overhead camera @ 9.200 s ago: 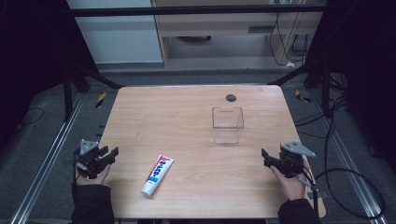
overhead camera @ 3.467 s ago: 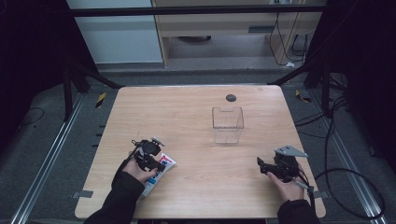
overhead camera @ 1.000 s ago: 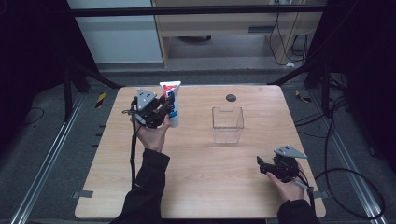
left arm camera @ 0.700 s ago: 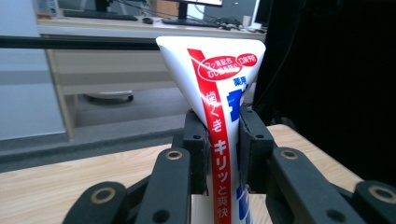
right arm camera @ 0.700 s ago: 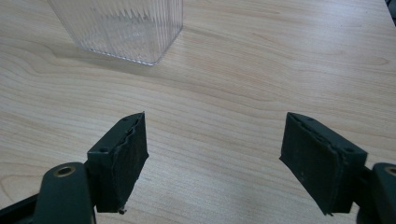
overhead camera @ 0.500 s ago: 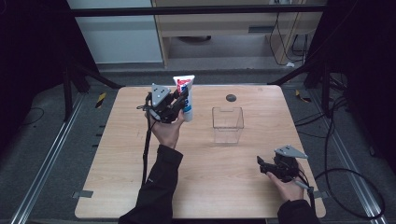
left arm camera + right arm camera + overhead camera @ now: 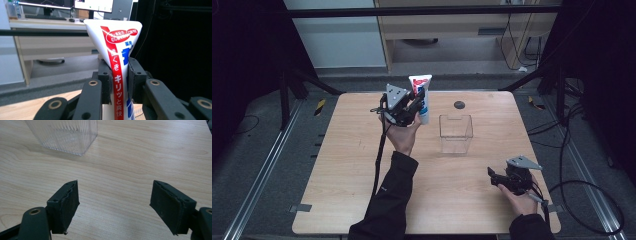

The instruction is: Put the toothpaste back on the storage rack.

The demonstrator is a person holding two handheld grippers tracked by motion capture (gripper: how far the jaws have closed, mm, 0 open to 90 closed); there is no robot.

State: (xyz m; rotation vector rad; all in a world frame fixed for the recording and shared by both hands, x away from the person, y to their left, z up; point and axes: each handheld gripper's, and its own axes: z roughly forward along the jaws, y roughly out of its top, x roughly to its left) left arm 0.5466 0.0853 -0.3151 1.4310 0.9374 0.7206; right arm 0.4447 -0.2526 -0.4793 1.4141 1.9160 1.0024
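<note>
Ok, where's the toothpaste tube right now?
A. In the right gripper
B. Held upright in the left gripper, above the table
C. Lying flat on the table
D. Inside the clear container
B: the left gripper is clamped on the toothpaste tube, upright, beside the clear container.

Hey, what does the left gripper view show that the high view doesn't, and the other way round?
Left gripper view alone: the red and blue print on the toothpaste tube up close, with monitors on a desk behind it. High view alone: the clear container, the wooden table and the open right tool. Both: the left tool shut on the upright tube.
</note>
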